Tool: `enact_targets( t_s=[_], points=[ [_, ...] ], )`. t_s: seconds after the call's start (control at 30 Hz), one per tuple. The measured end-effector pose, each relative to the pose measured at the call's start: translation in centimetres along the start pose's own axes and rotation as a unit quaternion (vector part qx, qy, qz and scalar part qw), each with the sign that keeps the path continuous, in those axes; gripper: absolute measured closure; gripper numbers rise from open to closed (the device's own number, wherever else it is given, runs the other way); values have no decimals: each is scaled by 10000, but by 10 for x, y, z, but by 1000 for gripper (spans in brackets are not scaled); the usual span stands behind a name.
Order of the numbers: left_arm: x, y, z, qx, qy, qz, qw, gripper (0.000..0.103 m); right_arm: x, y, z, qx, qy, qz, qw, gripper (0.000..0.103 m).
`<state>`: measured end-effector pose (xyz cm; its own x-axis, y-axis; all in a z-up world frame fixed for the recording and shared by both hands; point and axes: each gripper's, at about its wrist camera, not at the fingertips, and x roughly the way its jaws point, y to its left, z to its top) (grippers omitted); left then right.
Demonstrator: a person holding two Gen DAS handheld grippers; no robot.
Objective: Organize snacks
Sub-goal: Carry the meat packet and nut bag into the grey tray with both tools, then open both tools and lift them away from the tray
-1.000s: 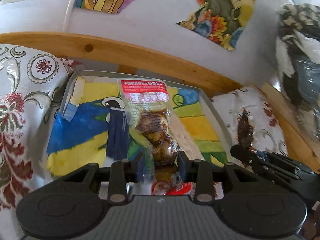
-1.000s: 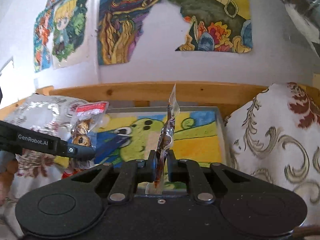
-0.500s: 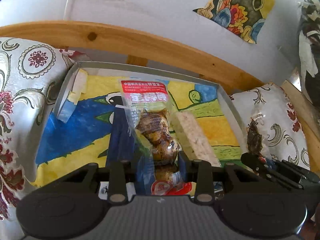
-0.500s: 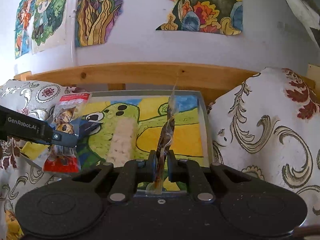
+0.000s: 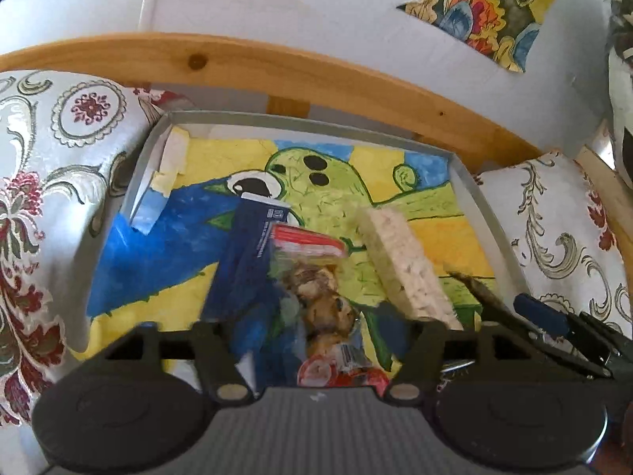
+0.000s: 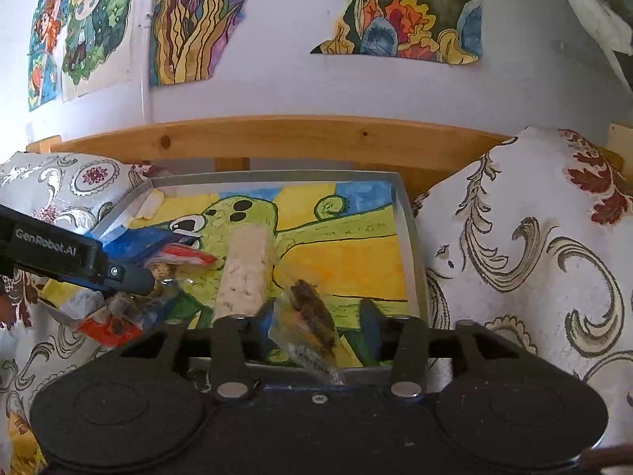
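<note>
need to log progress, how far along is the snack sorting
Done: a pale rectangular rice cracker bar and a dark blue packet lie in the grey tray. In hand: both hand-held grippers open, a red-topped clear pouch and a clear brown-snack pouch dropping in. Left: nothing visible.

A shallow tray [image 6: 407, 237] sits between two cushions, one cushion [image 6: 59, 182] to its left and a larger cushion [image 6: 534, 245] to its right; a wooden rail [image 6: 277, 138] runs behind it, with the wall and its pictures [image 6: 407, 8] further back; in the tray, a rice cracker bar [image 6: 245, 273] lies lengthwise near the middle; left of it a flat packet [image 5: 253, 261] lies on the tray floor, with a pouch of eggs [image 5: 316, 293] partly on top of it at the near left; right of the bar, at the near edge, lies a small clear pouch [image 6: 312, 324].
</note>
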<state>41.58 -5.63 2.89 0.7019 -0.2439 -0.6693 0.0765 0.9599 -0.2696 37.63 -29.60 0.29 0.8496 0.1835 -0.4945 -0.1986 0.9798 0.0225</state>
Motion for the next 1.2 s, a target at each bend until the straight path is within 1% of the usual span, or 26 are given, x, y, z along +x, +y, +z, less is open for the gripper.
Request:
enact_targets(
  t_s=[0.03,0.1,0.17,0.23,0.27,0.33,0.4,0.5,0.6,0.8,0.93,1.07,1.2],
  points=[
    [-2,0,0,-1,-31,7,10000,20,-2,0,-1,0,-29,-2,10000,42],
    [-6,-1,0,9,-79,2,10000,18,-6,1,-2,-12,-81,-6,10000,37],
    [-11,-2,-2,19,-110,-30,9999,16,-11,1,-3,-7,-153,-31,9999,30],
    [-17,-2,-5,13,-211,-29,9998,11,-18,2,-3,12,-239,-50,9997,23],
    [-21,-2,-7,14,-275,-13,9996,9,-22,2,-3,28,-271,-57,9996,21],
    [-30,-1,-12,29,-465,47,9989,3,-31,4,-3,55,-367,-79,9993,14],
    [-40,-2,-18,79,-676,126,9976,1,-40,6,-3,72,-476,-113,9988,9],
    [-54,-3,-26,207,-955,261,9949,1,-54,9,-3,173,-566,-94,9982,3],
    [-69,-2,-34,337,-1184,367,9917,1,-67,13,-4,242,-606,-30,9979,1],
    [-101,-1,-53,523,-1517,493,9858,1,-96,27,-11,153,-736,51,9972,1],
    [-121,2,-68,558,-1626,501,9838,1,-119,36,-19,224,-765,116,9968,1],
    [-138,10,-84,391,-1558,381,9863,1,-141,45,-29,330,-899,137,9953,1],
    [-154,16,-103,374,-1615,374,9855,1,-162,55,-39,411,-963,146,9944,1]
  ],
)
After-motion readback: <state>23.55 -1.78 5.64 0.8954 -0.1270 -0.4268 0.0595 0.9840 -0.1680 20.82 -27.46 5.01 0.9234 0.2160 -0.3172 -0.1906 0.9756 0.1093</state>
